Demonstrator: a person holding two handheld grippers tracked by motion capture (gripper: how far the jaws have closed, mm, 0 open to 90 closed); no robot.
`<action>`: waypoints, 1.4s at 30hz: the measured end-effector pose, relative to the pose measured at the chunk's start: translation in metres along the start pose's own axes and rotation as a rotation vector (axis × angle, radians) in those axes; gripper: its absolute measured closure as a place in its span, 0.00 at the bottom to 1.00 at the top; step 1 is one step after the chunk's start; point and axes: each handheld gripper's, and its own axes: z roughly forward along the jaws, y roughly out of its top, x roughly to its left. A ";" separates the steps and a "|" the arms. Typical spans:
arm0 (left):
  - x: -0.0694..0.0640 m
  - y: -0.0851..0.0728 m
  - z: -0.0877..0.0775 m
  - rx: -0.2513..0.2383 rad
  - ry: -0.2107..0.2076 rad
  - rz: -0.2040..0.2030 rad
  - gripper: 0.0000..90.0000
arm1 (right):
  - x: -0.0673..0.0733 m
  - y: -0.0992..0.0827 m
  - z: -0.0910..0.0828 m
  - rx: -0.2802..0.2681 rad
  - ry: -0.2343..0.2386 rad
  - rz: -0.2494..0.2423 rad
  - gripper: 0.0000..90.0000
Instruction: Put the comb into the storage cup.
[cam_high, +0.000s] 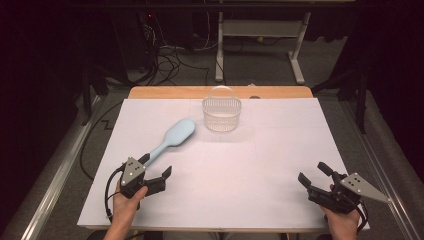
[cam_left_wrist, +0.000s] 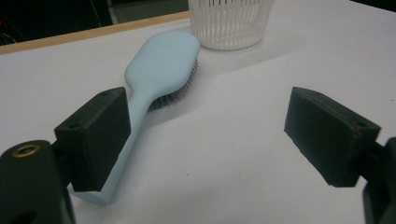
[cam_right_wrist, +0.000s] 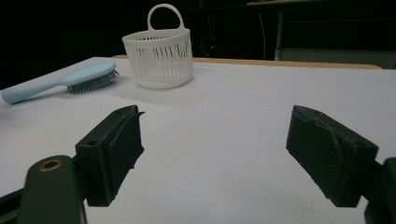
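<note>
Blue brush (cam_left_wrist: 159, 74) lies bristles-down left of basket (cam_high: 221, 114) | left gripper (cam_high: 156, 176) gaping beside its handle | right gripper (cam_high: 315, 178) gaping, idle | I'd straddle the handle squarely, then close.

This is a lab or test room set up for recording, not a home. The tabletop (cam_high: 220, 92) is a wooden board covered with a plain white sheet (cam_high: 260, 165), and around it the room is dark. Behind the tabletop, loose cables (cam_high: 172, 60) run over grey carpet (cam_high: 260, 65) beside the white metal legs of a desk (cam_high: 297, 55). Farther behind, a small red light (cam_high: 151, 16) glows on dark equipment. Metal rails (cam_high: 55, 185) run along the tabletop's sides.
</note>
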 end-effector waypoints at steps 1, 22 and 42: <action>-0.001 0.000 0.001 -0.001 -0.002 0.000 0.17 | 0.000 0.000 0.000 0.000 0.000 -0.001 0.21; -0.009 0.013 0.021 0.011 -0.036 0.000 0.17 | 0.000 0.000 0.000 -0.004 0.006 -0.002 0.21; -0.007 0.026 0.037 0.027 -0.051 0.007 0.17 | 0.000 0.000 0.001 -0.001 0.011 -0.005 0.21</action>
